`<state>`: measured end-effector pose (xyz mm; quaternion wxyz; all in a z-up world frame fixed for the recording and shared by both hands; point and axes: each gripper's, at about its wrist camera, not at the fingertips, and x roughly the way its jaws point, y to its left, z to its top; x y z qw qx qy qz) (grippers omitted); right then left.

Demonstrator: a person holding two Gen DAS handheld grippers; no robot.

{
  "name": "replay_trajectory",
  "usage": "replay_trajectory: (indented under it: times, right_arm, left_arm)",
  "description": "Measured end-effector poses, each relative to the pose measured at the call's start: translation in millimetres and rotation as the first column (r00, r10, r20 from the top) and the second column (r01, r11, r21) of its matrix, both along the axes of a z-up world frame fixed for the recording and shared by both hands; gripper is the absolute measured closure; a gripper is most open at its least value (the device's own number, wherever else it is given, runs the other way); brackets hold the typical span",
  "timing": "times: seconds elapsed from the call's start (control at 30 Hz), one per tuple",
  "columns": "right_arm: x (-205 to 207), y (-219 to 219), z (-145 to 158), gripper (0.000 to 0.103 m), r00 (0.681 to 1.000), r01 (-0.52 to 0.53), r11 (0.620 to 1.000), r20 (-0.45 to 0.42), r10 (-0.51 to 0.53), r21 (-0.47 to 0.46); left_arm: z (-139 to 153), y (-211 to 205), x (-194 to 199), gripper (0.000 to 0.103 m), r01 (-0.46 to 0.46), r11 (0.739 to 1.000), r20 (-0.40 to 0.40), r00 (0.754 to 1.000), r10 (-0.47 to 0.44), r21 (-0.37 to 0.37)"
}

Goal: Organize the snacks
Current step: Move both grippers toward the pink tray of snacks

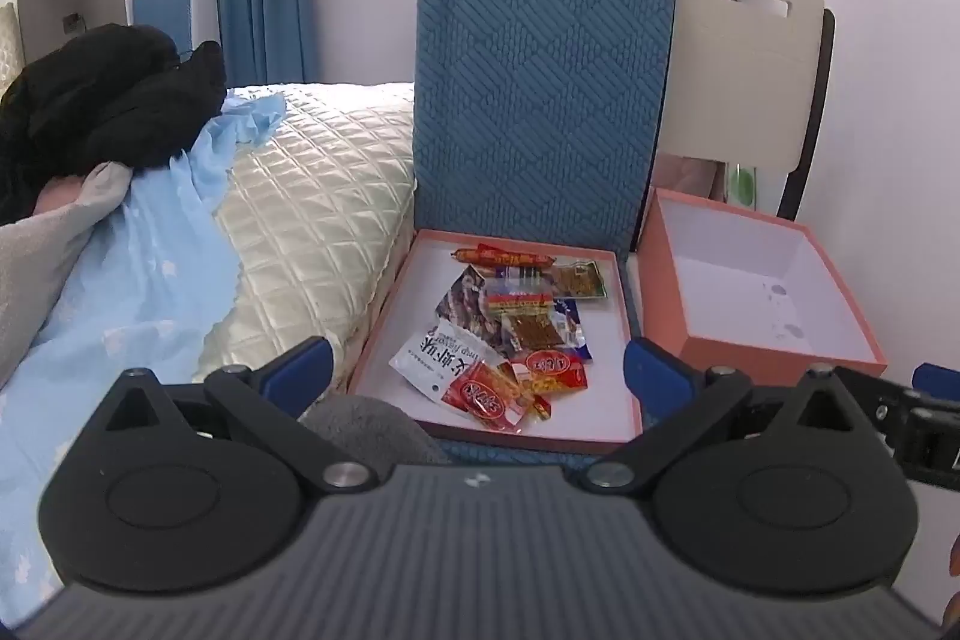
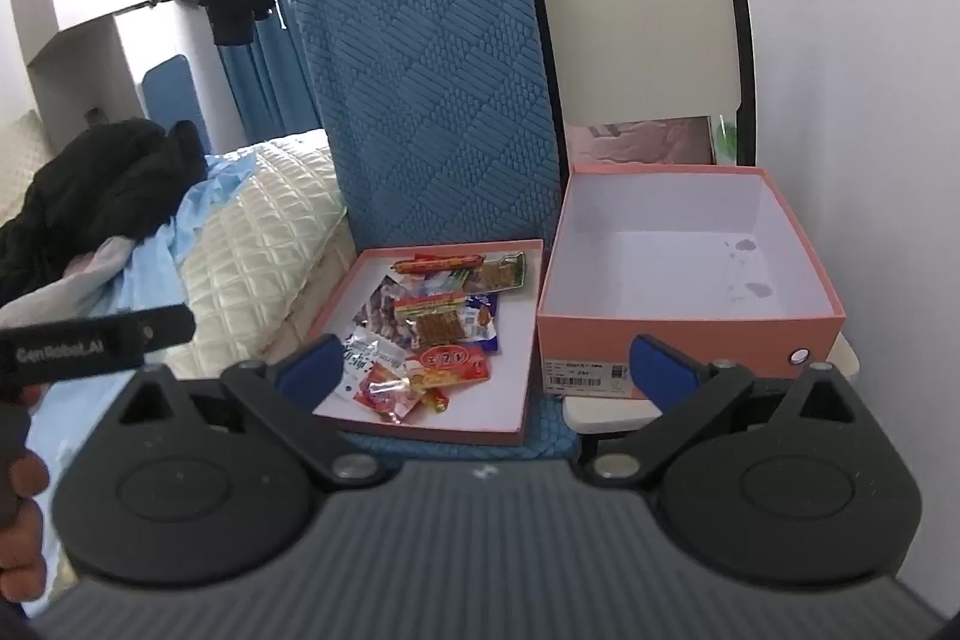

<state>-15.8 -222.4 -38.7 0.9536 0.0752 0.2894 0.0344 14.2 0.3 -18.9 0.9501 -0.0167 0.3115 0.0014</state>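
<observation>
Blue chair (image 1: 540,100): center of frame, holds the flat pink lid (image 1: 396,334).
White chair (image 2: 606,409): right side, holds the pink box (image 2: 690,340).

We see a loose pile of small wrapped snacks (image 1: 510,334) lying flat in a shallow pink cardboard lid with a white inside (image 1: 621,340); a red sausage stick (image 1: 504,256) lies at its far edge. Just to its right stands a deep pink cardboard box (image 2: 684,334), open, white inside.
</observation>
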Motion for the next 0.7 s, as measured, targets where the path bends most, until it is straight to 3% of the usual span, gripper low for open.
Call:
replay_trajectory:
  times: [0.7]
  right_arm:
    - [1.2, 2.6, -4.3, 0.0, 0.999, -0.025, 1.0, -0.026, 0.025, -0.011]
  left_arm:
    - [-6.5, 5.7, -0.8, 0.0, -0.022, 0.999, -0.002, 1.0, 0.022, -0.023]
